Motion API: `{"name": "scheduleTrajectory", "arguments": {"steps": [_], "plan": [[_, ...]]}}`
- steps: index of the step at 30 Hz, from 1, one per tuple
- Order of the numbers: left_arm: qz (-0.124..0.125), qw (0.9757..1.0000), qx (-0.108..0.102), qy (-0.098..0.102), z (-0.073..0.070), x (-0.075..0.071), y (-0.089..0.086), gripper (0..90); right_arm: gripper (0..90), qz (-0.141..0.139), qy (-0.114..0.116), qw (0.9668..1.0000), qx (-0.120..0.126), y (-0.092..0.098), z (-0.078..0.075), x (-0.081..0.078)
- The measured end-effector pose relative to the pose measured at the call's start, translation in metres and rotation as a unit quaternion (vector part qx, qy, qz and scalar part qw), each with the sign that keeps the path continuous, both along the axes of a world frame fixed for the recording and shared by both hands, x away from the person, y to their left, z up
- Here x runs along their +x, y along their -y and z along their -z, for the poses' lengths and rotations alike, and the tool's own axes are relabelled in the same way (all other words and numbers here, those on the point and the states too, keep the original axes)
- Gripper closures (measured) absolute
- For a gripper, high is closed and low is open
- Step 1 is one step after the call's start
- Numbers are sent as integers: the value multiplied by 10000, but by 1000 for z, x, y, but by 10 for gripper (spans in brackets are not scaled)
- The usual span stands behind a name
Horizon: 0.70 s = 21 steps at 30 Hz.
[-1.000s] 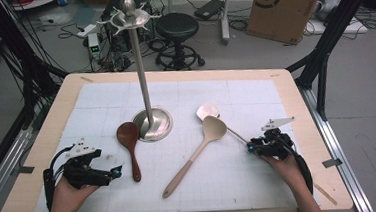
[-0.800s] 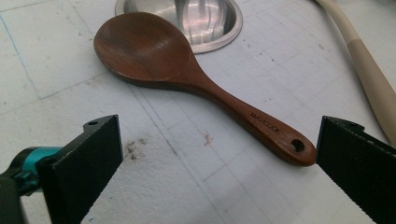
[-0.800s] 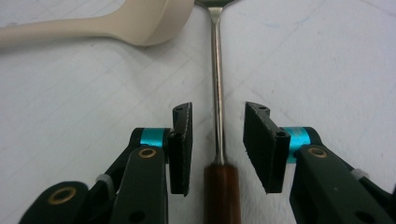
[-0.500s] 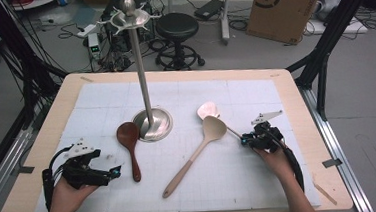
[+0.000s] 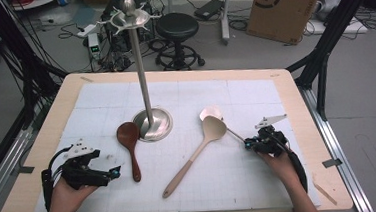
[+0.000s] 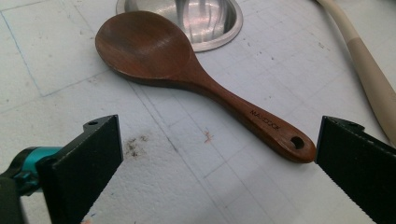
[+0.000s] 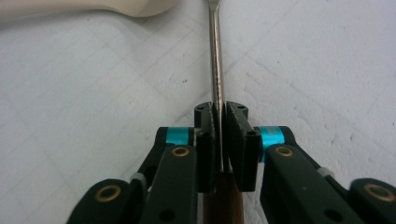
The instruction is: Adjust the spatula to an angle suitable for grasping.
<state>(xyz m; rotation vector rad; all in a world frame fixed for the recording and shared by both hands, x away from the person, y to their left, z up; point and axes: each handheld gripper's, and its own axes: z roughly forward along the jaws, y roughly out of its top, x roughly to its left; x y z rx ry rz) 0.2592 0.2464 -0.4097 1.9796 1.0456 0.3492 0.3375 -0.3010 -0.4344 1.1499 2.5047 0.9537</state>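
The pale wooden table (image 5: 38,146), with its white gridded mat (image 5: 255,89), is carrying a tall steel utensil stand (image 5: 142,79) whose hooked crown is waiting empty, probably for the three utensils lying round its base. The light beech spoon (image 5: 199,145) is lying diagonally across the middle of the mat, and the dark brown wooden spoon (image 5: 129,145) is resting with its bowl just beside the stand's base. At the right, a slim metal ladle with a wooden grip (image 5: 217,119) is pointing back toward the person.

The right gripper (image 5: 249,144) has just been closing – its own view is showing the pads clenched on the ladle's thin shank (image 7: 215,56), right above the brown grip, a detail too small to read from overhead. The left gripper (image 5: 114,174) is idling with jaws wide apart; its view is catching the hanging hole in the dark spoon's handle (image 6: 297,142) – likely why the stand is there.
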Motion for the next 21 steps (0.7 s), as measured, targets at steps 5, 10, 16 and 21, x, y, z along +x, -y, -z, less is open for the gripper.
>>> {"name": "scheduleTrajectory", "arguments": {"steps": [5,10,16,21], "plan": [[7,10000,-2,-8,0,0,0,16,748,1,120,9999,-68,-13,-1,10],[21,10000,-5,-11,0,1,0,16,747,44,184,9998,-85,-22,1,18],[31,10000,-6,-19,1,1,0,16,777,78,210,9996,-141,-25,3,21],[41,10000,-5,-3,0,0,1,17,828,3,249,9995,-205,-28,3,21]]}}
